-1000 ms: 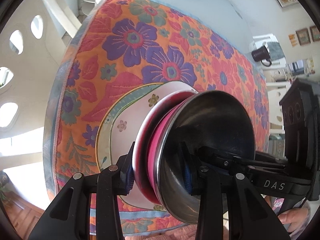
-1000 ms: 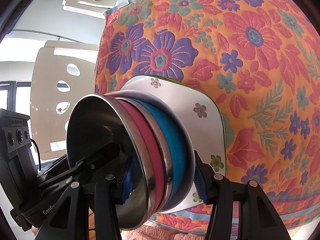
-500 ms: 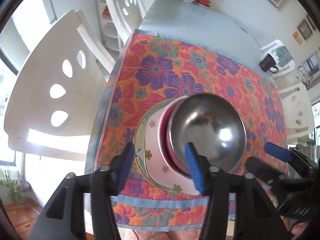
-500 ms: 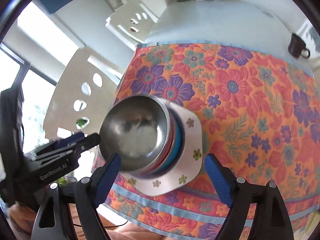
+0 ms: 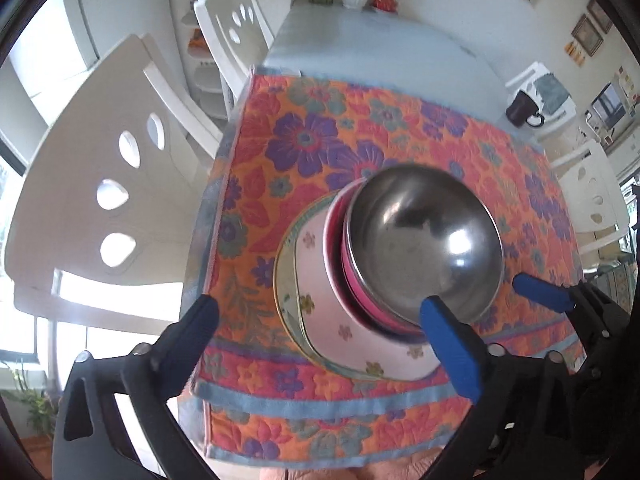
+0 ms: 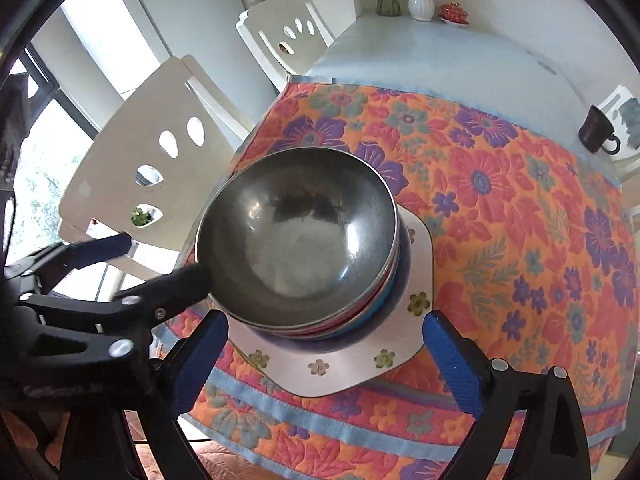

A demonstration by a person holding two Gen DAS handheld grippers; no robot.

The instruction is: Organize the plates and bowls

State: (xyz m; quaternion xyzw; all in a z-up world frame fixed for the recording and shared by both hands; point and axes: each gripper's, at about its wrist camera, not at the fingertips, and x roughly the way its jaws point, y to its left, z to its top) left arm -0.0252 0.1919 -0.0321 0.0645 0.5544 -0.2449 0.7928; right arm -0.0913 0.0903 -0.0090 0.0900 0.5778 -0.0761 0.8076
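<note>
A steel bowl (image 5: 424, 248) tops a stack: under it a pink bowl (image 5: 354, 292), a blue bowl (image 6: 386, 304) and a white flowered plate (image 5: 320, 284) on a green-rimmed plate (image 5: 282, 280). The stack stands near the front edge of the floral cloth (image 5: 400, 128). My left gripper (image 5: 320, 306) hovers above its left side, jaws opening wide, touching nothing. My right gripper (image 6: 324, 320) hangs over the front of the steel bowl (image 6: 300, 232) and the white plate (image 6: 420, 264), jaws also opening, pads clear of the rims. The left gripper (image 6: 166, 256) shows beside the bowl.
White chairs (image 5: 100, 200) stand along the table's left side. A dark mug (image 6: 596, 132) sits at the far right on the pale table (image 6: 440, 56). A white vase (image 6: 420, 0) and a small red dish (image 6: 454, 12) stand at the far end.
Both grippers were shut on the rims of the stacked bowls. They have let go, opened wide and risen, and the stack now rests on the plate.
</note>
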